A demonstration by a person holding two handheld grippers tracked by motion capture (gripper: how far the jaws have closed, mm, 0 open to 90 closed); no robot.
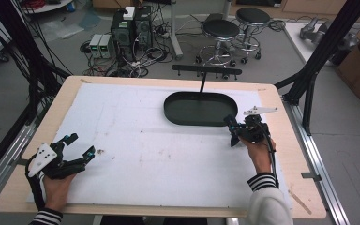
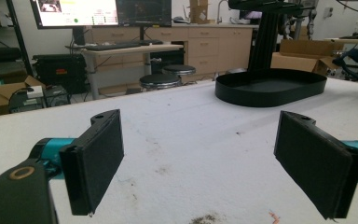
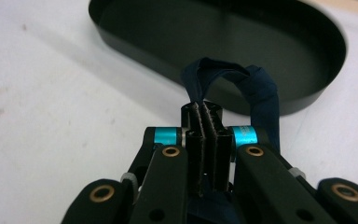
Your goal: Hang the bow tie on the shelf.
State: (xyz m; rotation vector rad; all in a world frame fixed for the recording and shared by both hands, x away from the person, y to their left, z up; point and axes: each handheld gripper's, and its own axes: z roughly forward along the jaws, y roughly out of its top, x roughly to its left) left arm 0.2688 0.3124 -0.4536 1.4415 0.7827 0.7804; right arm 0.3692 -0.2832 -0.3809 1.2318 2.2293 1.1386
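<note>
- Left hand (image 1: 56, 185), striped cuff, near left edge of the table (image 1: 23, 187): holds the left gripper (image 1: 81, 145), which rests low on the white sheet (image 1: 136, 154).
- Left gripper, own view (image 2: 198, 158): jaws spread wide, the flat black pads (image 2: 95, 158) well apart, nothing between them; teal collars behind each pad.
- Small brown stain (image 1: 100, 151) on the sheet, just beside the left gripper's tip; seen as dark crumbs (image 2: 205, 218) at the bottom of the left gripper view.
- Right hand (image 1: 258, 152), striped cuff and white sleeve, near right side of the table: holds the right gripper (image 1: 232, 129), grey three-cornered plate on top, tip just short of the tray's near right rim.
- Right gripper, own view (image 3: 204, 112): jaws pressed together, pinching a dark blue fabric strip (image 3: 242, 86); the strip loops up ahead of the tips and falls down the right side of the gripper.
- Black oval tray (image 1: 171, 112), low-walled, middle far part of the sheet; its inside looks bare. The strip's loop stands in front of its near wall (image 3: 261, 105), whether touching cannot be told.
- Black stand (image 1: 206, 70) with pegs, behind the tray at the far table edge.
- Beyond the table: two round stools (image 1: 221, 29), computer towers (image 1: 132, 28) and cables on the floor.
</note>
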